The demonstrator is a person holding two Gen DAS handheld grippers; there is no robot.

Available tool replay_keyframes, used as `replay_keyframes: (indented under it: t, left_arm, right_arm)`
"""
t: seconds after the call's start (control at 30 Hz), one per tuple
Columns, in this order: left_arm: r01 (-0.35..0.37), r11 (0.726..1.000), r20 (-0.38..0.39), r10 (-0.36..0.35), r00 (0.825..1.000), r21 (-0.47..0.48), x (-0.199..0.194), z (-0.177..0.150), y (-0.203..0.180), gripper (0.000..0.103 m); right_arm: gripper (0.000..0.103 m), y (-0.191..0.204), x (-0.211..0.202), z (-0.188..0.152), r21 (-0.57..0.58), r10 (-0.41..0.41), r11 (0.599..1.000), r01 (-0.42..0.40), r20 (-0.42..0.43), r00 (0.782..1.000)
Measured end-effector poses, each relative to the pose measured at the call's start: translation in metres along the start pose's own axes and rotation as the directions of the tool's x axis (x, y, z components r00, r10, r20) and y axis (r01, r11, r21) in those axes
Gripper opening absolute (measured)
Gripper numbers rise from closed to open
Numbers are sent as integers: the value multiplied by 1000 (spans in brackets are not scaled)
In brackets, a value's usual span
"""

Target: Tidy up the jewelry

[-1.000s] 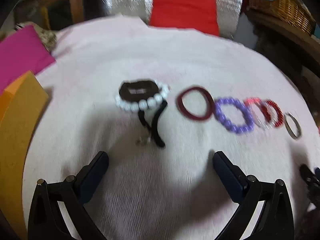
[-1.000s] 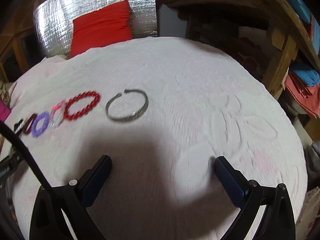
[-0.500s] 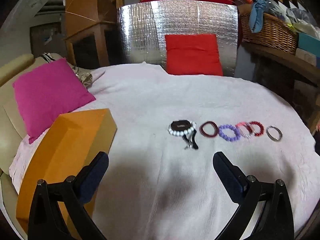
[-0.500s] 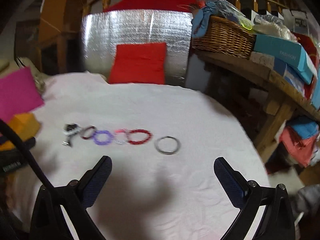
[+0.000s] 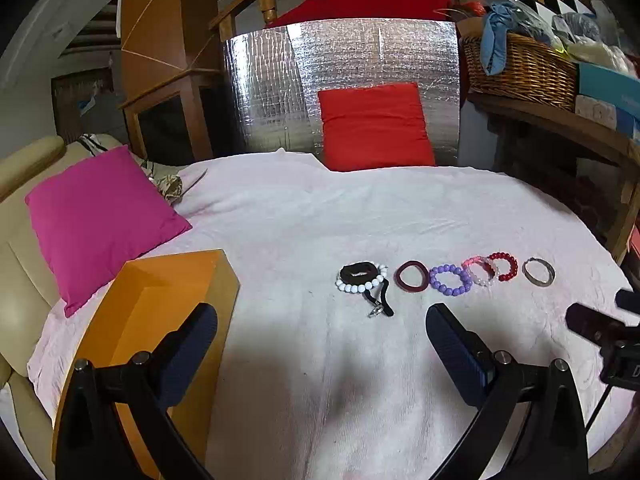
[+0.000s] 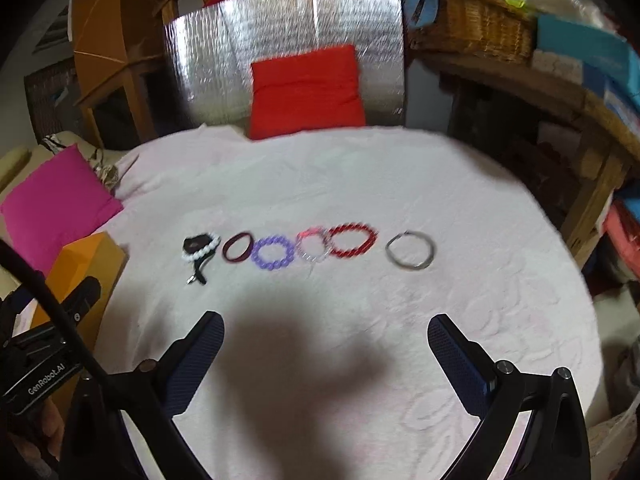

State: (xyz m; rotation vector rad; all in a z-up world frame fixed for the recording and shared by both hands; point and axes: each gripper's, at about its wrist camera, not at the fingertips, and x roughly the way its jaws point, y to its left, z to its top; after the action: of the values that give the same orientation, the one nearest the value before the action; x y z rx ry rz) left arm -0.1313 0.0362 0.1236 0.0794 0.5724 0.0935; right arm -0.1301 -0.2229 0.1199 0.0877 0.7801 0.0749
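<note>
A row of bracelets lies on the pink-white cloth (image 5: 304, 232). From left: a white bead bracelet (image 5: 362, 283) with a dark brown band and a black cord (image 5: 381, 302), a maroon bangle (image 5: 411, 276), a purple bead bracelet (image 5: 450, 279), a pink clear bracelet (image 5: 479, 271), a red bead bracelet (image 5: 505, 266) and a silver bangle (image 5: 539, 271). The same row shows in the right wrist view, with the silver bangle (image 6: 411, 249) at the right end. My left gripper (image 5: 320, 348) is open and empty, held back from the row. My right gripper (image 6: 325, 356) is open and empty too.
An orange box (image 5: 148, 320) stands at the left front. A magenta cushion (image 5: 96, 216) lies behind it. A red cushion (image 5: 374, 126) leans on a silver foil panel (image 5: 340, 64) at the back. A wicker basket (image 5: 520, 68) sits on a wooden shelf at the right.
Both grippers have pulled back and up from the bracelets, so the row looks smaller and farther. The bracelets have not moved. Both grippers stay open.
</note>
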Motion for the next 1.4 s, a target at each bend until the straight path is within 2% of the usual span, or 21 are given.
replay_keyframes:
  t: [0.27, 0.5, 1.4]
  left_arm:
    - [2, 1000, -16, -2, 1000, -24, 9, -1, -4, 103]
    - [3, 1000, -23, -4, 1000, -6, 11, -3, -12, 103]
    - [0, 1000, -36, 0, 999, 11, 15, 0, -21, 103]
  right_arm:
    - [103, -2, 3, 3, 34, -4, 999, 4, -10, 1000]
    - [103, -11, 6, 3, 83, 13, 997, -10, -31, 999]
    - [103, -18, 3, 5, 98, 6, 995, -3, -29, 1000]
